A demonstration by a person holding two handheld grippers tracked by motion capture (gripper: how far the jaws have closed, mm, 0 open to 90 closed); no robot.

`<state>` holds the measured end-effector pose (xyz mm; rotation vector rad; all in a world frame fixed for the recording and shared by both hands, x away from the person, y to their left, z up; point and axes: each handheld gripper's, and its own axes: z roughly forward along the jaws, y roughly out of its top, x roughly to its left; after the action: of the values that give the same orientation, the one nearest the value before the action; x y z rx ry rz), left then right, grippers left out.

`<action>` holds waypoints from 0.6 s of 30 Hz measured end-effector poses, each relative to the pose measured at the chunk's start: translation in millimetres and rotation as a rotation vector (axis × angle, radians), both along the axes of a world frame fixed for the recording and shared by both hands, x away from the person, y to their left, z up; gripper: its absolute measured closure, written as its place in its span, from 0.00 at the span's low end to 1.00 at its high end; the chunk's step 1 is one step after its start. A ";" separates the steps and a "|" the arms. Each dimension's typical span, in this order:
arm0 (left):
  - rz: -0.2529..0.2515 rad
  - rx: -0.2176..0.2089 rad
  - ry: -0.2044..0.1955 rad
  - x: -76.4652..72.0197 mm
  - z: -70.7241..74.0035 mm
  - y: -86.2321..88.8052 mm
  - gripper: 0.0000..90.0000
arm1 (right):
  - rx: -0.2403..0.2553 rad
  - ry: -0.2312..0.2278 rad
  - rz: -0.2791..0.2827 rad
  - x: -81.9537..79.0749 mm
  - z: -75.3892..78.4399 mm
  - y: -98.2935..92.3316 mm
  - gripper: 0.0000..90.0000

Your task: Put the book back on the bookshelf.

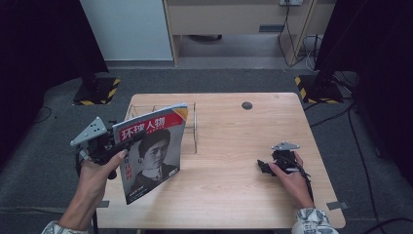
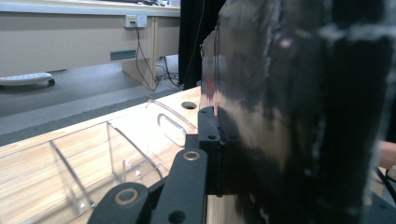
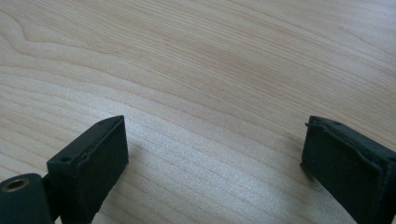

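The left gripper (image 1: 118, 144) is clamped on the magazine (image 1: 152, 151), holding it upright above the desk's (image 1: 234, 161) left edge, just in front of the clear acrylic rack (image 1: 187, 127). The carry seems under way; next, the magazine probably needs lowering into a slot. The right gripper (image 3: 212, 158) rests released near the right edge.
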<state>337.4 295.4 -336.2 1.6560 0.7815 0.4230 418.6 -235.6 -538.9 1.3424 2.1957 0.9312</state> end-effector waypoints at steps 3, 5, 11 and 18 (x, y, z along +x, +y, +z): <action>0.015 -0.004 -0.003 -1.3 -1.3 6.8 0.96 | 0.000 0.000 0.000 0.0 0.0 0.0 0.08; 0.026 -0.009 -0.005 -1.9 -1.3 11.1 0.96 | 0.000 0.000 0.000 0.0 0.0 0.0 0.08; 0.046 0.010 -0.014 -4.1 0.3 15.6 0.96 | -0.002 0.000 -0.003 -0.5 0.1 0.1 0.08; 0.076 0.012 -0.013 -9.0 0.3 28.2 0.96 | -0.002 0.000 -0.003 -0.5 0.1 0.0 0.08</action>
<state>328.4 323.7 -336.0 1.6368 0.8355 0.4916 418.0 -235.6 -538.8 1.3441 2.1939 0.9276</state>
